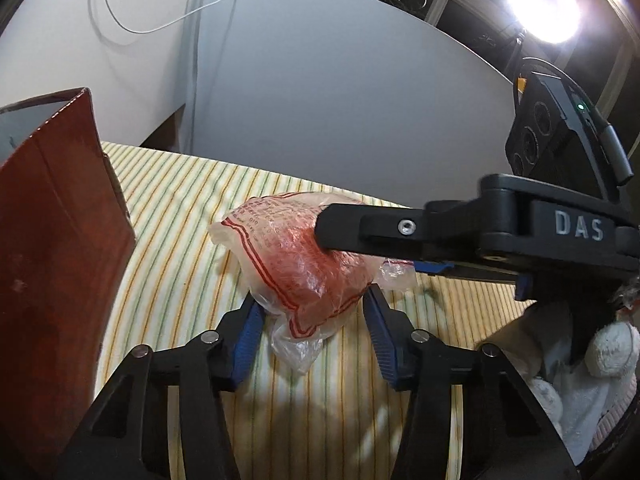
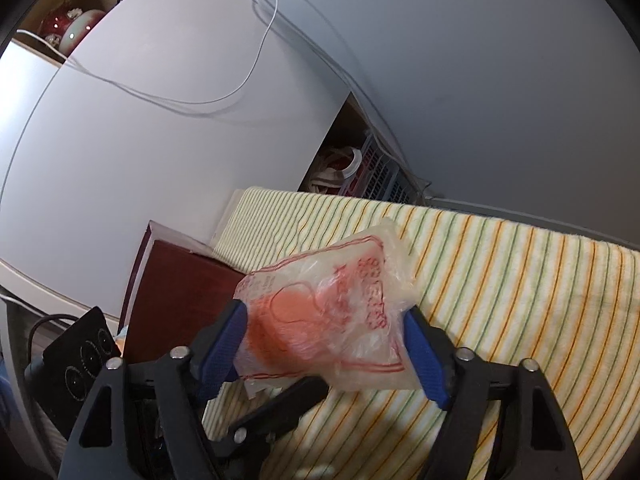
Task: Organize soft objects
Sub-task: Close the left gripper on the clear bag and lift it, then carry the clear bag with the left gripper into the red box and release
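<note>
Both your tongs were on the same thing: the plastic bag (image 1: 308, 256) with red print, puffed up and crinkled, near the middle of the striped cloth (image 1: 192, 208) that covered the surface under it.

Left tongs (image 1: 316, 316): blue pads either side of the bag's near end, left pad tucked under its edge, right pad against its side. Looked clamped on the bag, lightly.

Right tongs (image 2: 324, 344): reached in across the bag from the right side, crosswise to the left tongs. In the right wrist view both blue pads pressed the bag's flanks, so clamped on it too.

The relation that mattered: the bag's long axis ran roughly away from the left tongs toward the far edge of the cloth, and across the span of the right tongs. So you held it end-on with the left and across the middle with the right.

The brown box (image 1: 52, 240) stood at the left edge of the cloth, nearer your left hand. My guess is the bag was meant to go there; the left would have had the shorter path.
</note>
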{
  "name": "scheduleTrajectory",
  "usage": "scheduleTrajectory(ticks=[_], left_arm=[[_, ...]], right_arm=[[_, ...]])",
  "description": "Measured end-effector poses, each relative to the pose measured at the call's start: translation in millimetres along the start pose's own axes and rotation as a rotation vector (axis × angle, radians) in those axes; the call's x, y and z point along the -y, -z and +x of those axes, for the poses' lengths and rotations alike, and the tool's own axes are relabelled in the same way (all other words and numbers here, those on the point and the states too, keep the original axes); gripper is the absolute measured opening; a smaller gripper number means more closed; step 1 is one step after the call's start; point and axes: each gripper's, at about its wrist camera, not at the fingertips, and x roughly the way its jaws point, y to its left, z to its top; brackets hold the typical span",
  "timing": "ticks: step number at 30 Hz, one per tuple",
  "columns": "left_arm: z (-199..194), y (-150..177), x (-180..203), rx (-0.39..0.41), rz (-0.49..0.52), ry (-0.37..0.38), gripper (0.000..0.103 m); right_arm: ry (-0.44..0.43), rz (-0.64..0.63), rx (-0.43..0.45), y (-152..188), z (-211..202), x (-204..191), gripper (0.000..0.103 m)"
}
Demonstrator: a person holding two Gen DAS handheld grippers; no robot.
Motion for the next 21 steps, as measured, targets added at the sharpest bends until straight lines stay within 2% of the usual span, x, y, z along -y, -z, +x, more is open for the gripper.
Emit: scheduleTrajectory(ticks=[6, 14, 21], left_arm=[[-8, 9, 6, 0.003, 0.008, 0.012, 0.047], [-46, 13, 21, 0.067, 0.038, 0.038, 0.047], [-90, 15, 30, 0.143, 0.064, 0.041, 0.047]], right_arm=[[-0.035, 0.009, -0.01, 9, -8, -2, 0.05], [-0.068, -0.018, 0.011, 31, -43, -24, 0.047], [-0.079, -0.075, 0.065, 48, -74, -61, 0.042]])
